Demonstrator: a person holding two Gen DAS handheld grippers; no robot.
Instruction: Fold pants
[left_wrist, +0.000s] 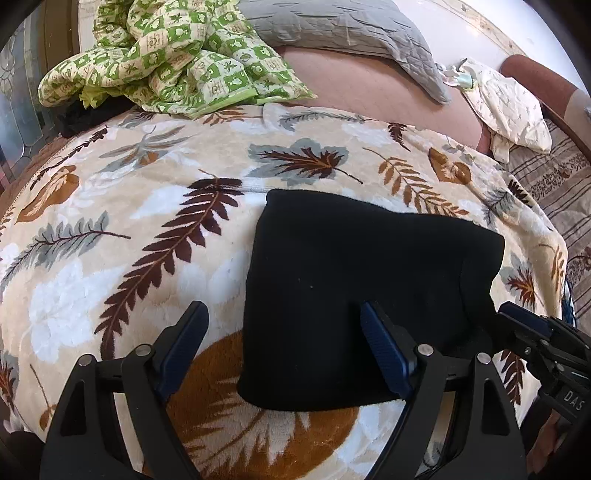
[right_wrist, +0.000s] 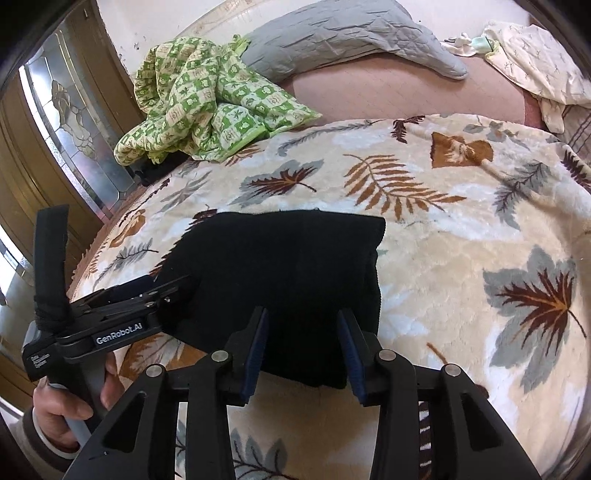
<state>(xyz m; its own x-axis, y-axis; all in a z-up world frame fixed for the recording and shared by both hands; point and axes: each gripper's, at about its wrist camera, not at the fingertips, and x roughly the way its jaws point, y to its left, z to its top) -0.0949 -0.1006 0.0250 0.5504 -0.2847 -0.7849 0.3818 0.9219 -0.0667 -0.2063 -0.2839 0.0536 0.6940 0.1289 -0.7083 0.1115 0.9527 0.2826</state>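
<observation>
The bed (left_wrist: 55, 229) carries the black pants (left_wrist: 369, 288), a compact folded square near its front edge. Left tongs (left_wrist: 280, 350) spread wide, right tongs (right_wrist: 303, 350) parted too, pinching nothing. Looks nearly finished; next, probably a smoothing press.

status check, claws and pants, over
Left claw open, low over near edge of pants. Right claw open, same edge, gripping nothing. Pants folded into compact black block on leaf blanket. Nothing in the way.
</observation>
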